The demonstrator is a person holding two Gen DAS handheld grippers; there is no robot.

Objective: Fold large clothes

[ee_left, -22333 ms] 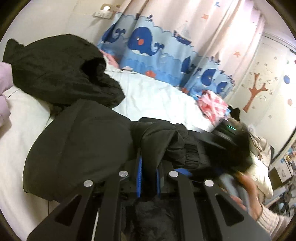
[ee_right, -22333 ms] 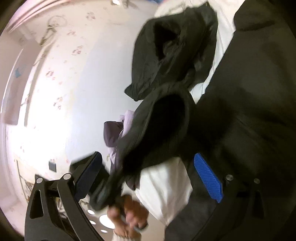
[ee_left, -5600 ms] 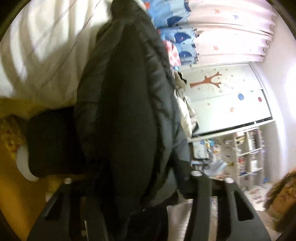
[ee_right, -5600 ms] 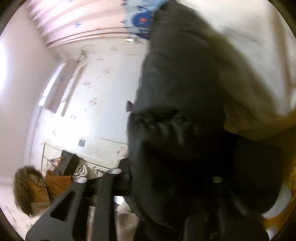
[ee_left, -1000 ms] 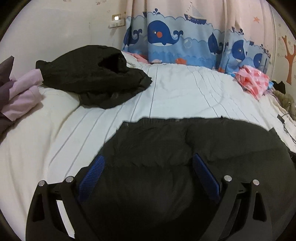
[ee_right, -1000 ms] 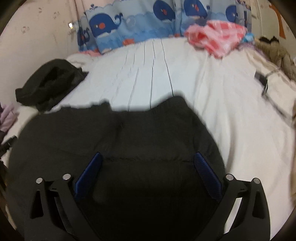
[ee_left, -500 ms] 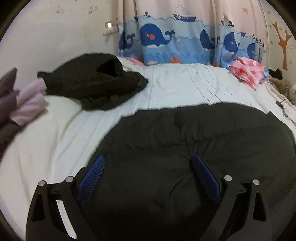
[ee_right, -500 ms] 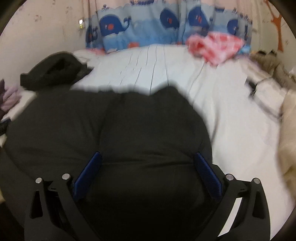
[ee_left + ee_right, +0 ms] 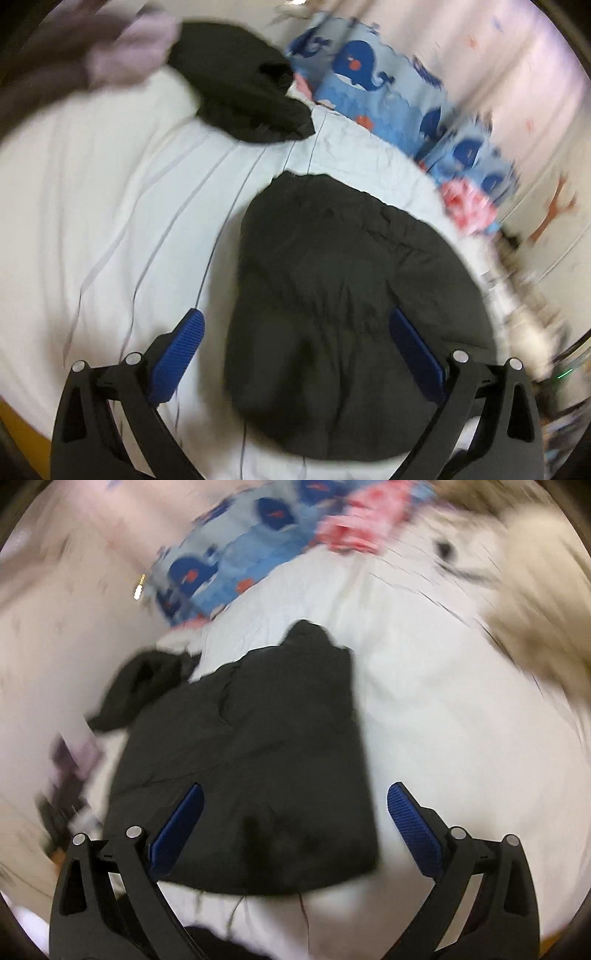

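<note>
Folded black coat [image 9: 347, 302] lies released on the bed [image 9: 110, 206].
Both claws, left claw [image 9: 295, 332] and right claw [image 9: 295, 808], now gape empty, pulled back since a moment ago.

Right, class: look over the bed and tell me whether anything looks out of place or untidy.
The folded black jacket lies flat on the white sheet, both grippers open above it. What stands out is the other black garment, heaped unfolded near the whale-print curtain, and a crumpled pink cloth at the bed's far edge.
</note>
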